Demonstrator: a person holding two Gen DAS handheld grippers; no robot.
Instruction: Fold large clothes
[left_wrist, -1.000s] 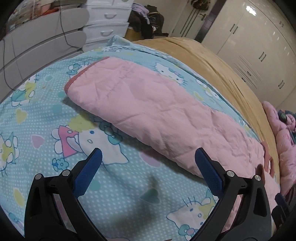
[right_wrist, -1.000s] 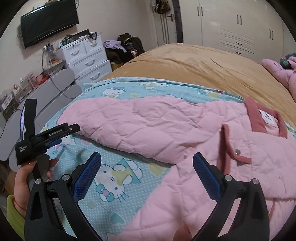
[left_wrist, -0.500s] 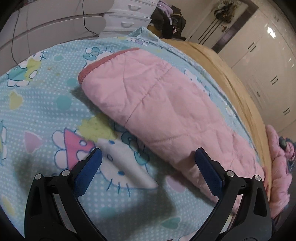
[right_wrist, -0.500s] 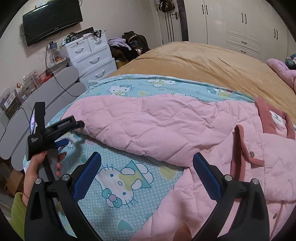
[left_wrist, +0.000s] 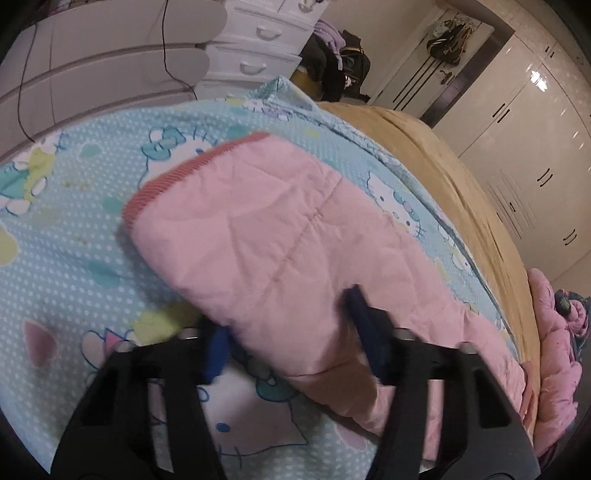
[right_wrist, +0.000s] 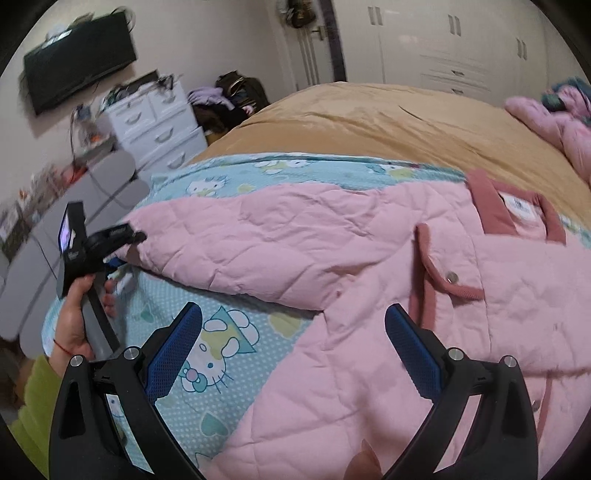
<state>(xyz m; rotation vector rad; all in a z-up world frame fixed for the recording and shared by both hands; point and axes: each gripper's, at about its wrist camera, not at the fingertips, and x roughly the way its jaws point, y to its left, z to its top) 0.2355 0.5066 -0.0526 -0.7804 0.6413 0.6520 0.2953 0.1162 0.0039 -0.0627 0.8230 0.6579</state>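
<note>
A pink quilted jacket (right_wrist: 369, 266) lies spread on a blue cartoon-print sheet (right_wrist: 229, 354) on the bed. Its sleeve (left_wrist: 266, 236), with a ribbed red cuff (left_wrist: 184, 170), stretches to the left. My left gripper (left_wrist: 291, 332) straddles the sleeve, one finger under its near edge and one on top, jaws partly closed around the fabric. The left gripper also shows in the right wrist view (right_wrist: 122, 254) at the cuff end. My right gripper (right_wrist: 295, 350) is open and empty, hovering above the jacket's body near the armpit.
A tan blanket (right_wrist: 369, 122) covers the far bed. Another pink garment (right_wrist: 554, 122) lies at the far right. White drawers (right_wrist: 159, 125), a grey bed frame (left_wrist: 92, 81) and a wall TV (right_wrist: 77, 59) stand left. White wardrobes (right_wrist: 443, 40) line the back.
My left gripper has moved forward onto the sleeve and its jaws have narrowed around the fabric. My right gripper has barely moved and stays open.
</note>
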